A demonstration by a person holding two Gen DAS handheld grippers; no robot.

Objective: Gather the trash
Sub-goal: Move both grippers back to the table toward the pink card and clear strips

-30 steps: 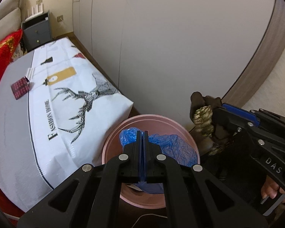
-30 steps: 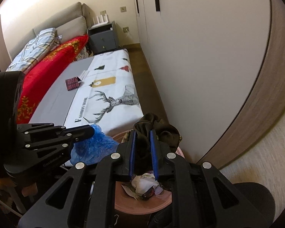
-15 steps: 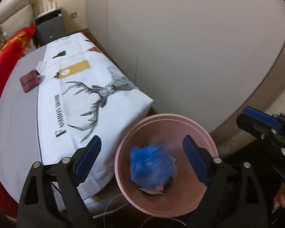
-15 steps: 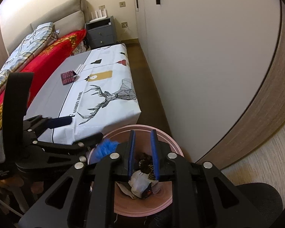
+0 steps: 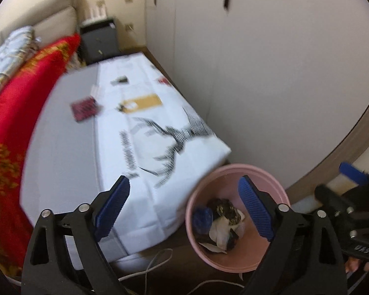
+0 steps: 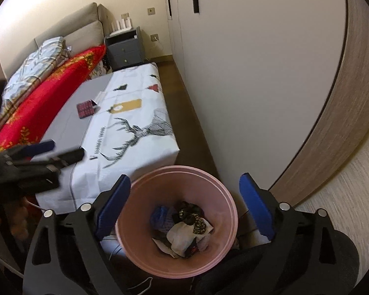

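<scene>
A pink trash bin [image 6: 140, 253] stands on the floor at the foot of the bed; it also shows in the left wrist view [image 5: 236, 260]. Inside lie a blue plastic wad [image 6: 160, 215], a dark patterned cloth [image 6: 193, 217] and white paper [image 6: 180, 234]. The same trash shows in the left wrist view: blue wad [image 5: 203, 217], dark cloth [image 5: 227, 210]. My right gripper [image 6: 185, 207] is open and empty right above the bin. My left gripper [image 5: 183, 210] is open and empty, above the bin's left side and the bed corner.
A bed with a white deer-print cover [image 6: 135, 132] and a red blanket [image 6: 41, 105] lies left of the bin. A small red patterned packet [image 6: 86, 108] lies on the bed. White wardrobe doors [image 6: 246, 61] stand to the right. Cables [image 5: 155, 265] lie on the floor.
Both grippers opened. The blue wad dropped from the left one and the dark cloth from the right one into the bin. Both grippers rose, and the left view swung left.
</scene>
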